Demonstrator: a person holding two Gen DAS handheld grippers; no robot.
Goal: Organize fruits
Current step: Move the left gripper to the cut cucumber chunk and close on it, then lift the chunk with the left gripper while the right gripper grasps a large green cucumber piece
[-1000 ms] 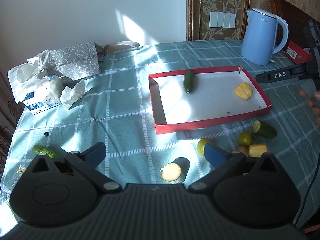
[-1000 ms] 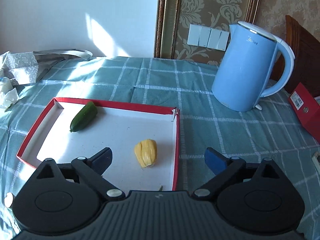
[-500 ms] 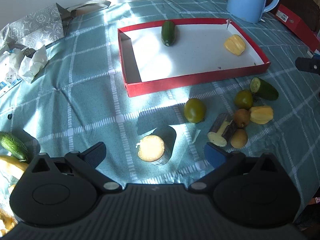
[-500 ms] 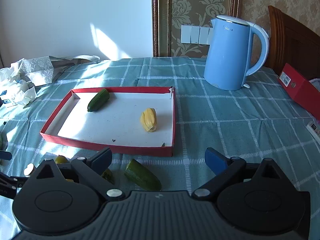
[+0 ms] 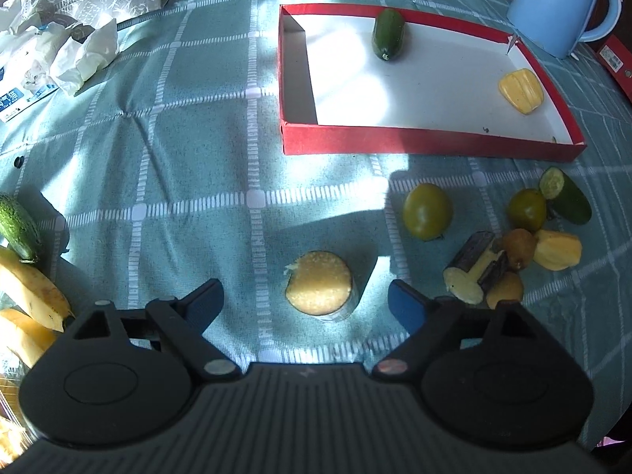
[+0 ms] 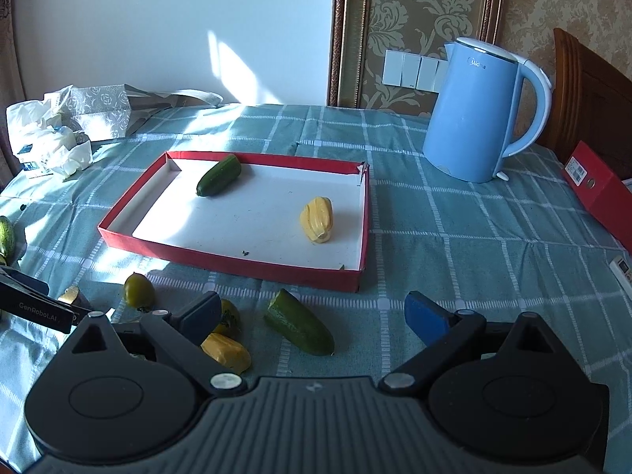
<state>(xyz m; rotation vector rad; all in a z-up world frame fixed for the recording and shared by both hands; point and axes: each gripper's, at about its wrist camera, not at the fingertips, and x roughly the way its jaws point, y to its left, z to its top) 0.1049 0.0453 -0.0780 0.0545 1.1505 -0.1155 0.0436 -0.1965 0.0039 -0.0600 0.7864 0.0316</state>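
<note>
The left gripper (image 5: pixel 306 300) points steeply down at the checked tablecloth (image 5: pixel 189 158), its jaws closing but not yet touching the round yellow cut piece (image 5: pixel 319 287) that stands between them. The right gripper (image 6: pixel 312 312) hangs released, wide apart and empty, over a cut cucumber half (image 6: pixel 299 323), with a yellow jackfruit piece (image 6: pixel 227 351) at its left finger. Slightly farther lie a green tomato (image 5: pixel 426 210) and a cluster of small fruits (image 5: pixel 513 252). Beyond them sits the red tray (image 6: pixel 221 262), holding a cucumber (image 6: pixel 219 175) and a yellow jackfruit pod (image 6: pixel 316 219), well apart. A blue kettle (image 6: pixel 478 114) stands behind the tray.
</note>
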